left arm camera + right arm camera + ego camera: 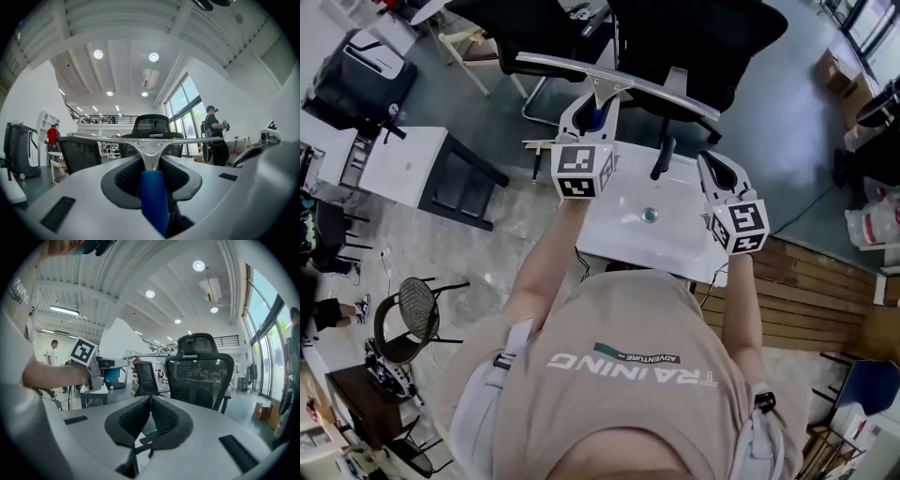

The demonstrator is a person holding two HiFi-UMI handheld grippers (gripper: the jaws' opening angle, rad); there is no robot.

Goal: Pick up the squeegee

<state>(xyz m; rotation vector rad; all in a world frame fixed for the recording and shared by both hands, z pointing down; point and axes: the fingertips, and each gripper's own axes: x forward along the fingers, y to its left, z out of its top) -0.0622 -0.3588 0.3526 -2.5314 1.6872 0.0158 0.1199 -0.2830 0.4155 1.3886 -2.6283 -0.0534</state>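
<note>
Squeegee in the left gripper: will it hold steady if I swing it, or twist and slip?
Likely stiff: the squeegee has a metal-looking bar that runs straight. The bar reaches well past both sides of the left gripper, so quick turns may twist it in the jaws. The smooth blue handle could be slippery.
</note>
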